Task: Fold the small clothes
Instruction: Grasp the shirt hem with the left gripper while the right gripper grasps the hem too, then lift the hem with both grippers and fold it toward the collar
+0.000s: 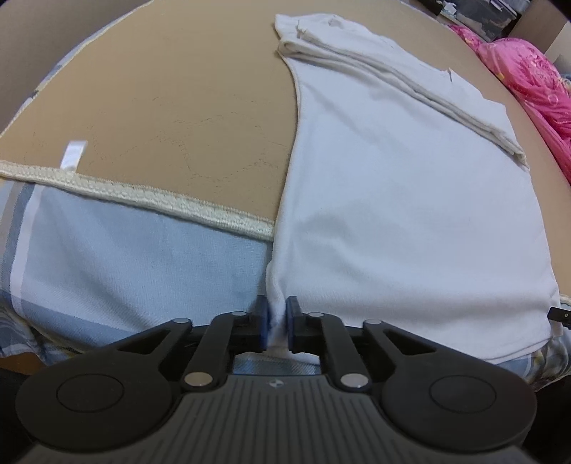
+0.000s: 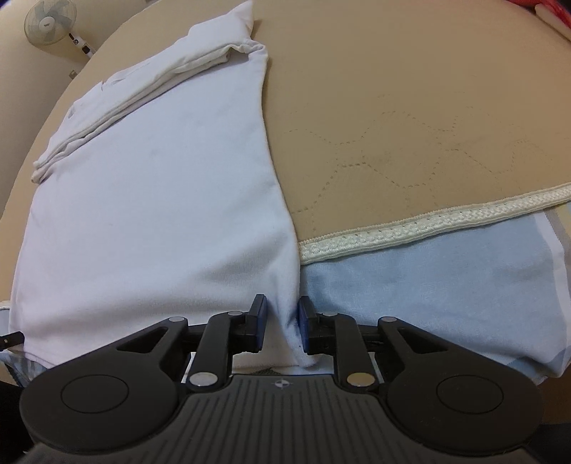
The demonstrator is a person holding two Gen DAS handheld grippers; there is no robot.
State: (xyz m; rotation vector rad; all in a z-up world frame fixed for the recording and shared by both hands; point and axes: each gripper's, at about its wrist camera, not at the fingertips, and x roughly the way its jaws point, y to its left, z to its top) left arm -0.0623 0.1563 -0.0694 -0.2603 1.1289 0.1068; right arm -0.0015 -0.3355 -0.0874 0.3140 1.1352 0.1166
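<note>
Both grippers sit right at the bottom of their views, each one working a near corner of the white garment (image 1: pixel 410 214). Left gripper (image 1: pixel 277 323) has its blue pads clamped tight on a bunched bit of the fabric's hem, at 6 o'clock in its own view, so that one's definitely pinching cloth. Right gripper (image 2: pixel 282 324) has the other near corner between its jaws too, but there's a visible gap on the left pad side and the fabric only hugs the right pad, so the grip looks pretty loose.

Garment itself lies flat on a tan quilted mat (image 1: pixel 171 107), spreading from 6 up toward 1 o'clock in the left view, with its far edge already folded over into a thick band (image 1: pixel 403 82). Its near end hangs past the mat's cream braided trim (image 1: pixel 142 196) onto a light blue towel (image 1: pixel 142 264). Pink bedding (image 1: pixel 535 78) sits off at 2 o'clock, and a standing fan (image 2: pixel 50 21) at 10 o'clock in the right view.
</note>
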